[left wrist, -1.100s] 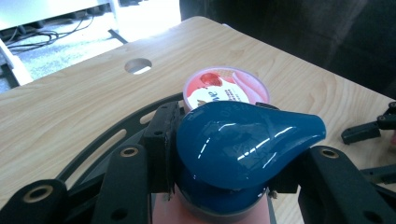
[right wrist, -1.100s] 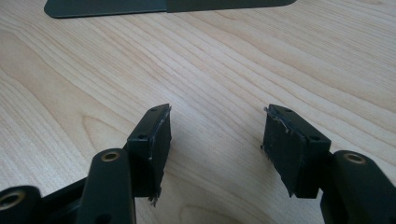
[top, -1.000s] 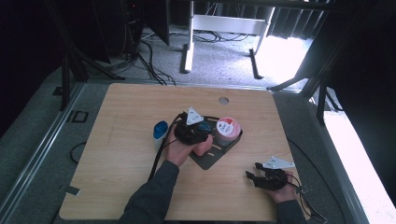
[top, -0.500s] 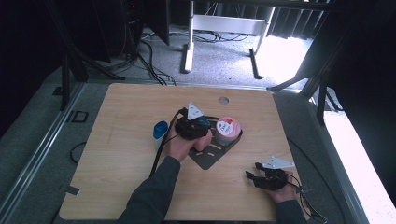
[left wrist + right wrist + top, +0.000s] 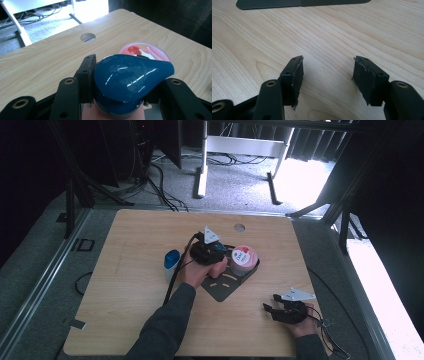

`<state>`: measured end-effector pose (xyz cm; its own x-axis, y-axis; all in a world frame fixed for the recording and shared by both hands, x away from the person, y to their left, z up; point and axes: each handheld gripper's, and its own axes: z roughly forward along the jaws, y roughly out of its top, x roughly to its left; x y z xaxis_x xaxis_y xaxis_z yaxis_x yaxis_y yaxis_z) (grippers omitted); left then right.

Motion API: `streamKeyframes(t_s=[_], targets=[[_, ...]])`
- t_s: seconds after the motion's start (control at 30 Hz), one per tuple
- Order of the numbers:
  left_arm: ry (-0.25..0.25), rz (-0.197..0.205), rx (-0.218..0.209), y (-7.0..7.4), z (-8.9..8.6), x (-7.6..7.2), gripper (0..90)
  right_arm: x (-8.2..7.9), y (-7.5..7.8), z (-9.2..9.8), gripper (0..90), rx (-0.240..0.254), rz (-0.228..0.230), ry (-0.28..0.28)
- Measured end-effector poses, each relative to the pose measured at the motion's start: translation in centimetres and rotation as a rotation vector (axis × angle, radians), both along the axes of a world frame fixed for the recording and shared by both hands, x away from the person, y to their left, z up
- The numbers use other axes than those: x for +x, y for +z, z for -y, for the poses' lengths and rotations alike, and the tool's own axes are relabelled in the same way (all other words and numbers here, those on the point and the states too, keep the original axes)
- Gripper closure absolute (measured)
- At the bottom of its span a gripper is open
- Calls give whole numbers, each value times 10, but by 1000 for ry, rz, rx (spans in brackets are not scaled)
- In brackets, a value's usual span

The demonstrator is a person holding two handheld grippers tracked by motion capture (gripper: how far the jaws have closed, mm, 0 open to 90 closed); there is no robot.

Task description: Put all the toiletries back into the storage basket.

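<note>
One dark blue teardrop-shaped cap (image 5: 130, 77) sits clamped between the jaws of the left gripper (image 5: 206, 251), atop a pinkish body whose form is hidden. Just beyond the jaws lies one pink-lidded round tub (image 5: 146, 50), resting on the single black tray (image 5: 225, 290). Beside that gripper, on its outer side, stands one blue-capped white bottle (image 5: 171, 263). Well apart, near the table (image 5: 125, 240) edge, the right gripper (image 5: 328, 75) holds nothing, jaws spread over bare wood.
</note>
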<state>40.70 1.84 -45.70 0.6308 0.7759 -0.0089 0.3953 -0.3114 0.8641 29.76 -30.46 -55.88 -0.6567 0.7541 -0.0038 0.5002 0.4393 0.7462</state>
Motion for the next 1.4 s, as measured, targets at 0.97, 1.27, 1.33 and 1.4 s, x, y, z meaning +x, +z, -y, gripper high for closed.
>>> streamKeyframes(t_s=[0.97,1.27,1.33,1.4], targets=[[64,-33,21,-11,14,34,531,0,0,0,410,-1,0,1],[75,-26,27,-11,19,41,531,0,0,0,410,-1,0,1],[90,-22,27,-11,18,43,531,0,0,0,410,-1,1,1],[98,-23,23,-12,17,44,531,0,0,0,410,-1,1,1]])
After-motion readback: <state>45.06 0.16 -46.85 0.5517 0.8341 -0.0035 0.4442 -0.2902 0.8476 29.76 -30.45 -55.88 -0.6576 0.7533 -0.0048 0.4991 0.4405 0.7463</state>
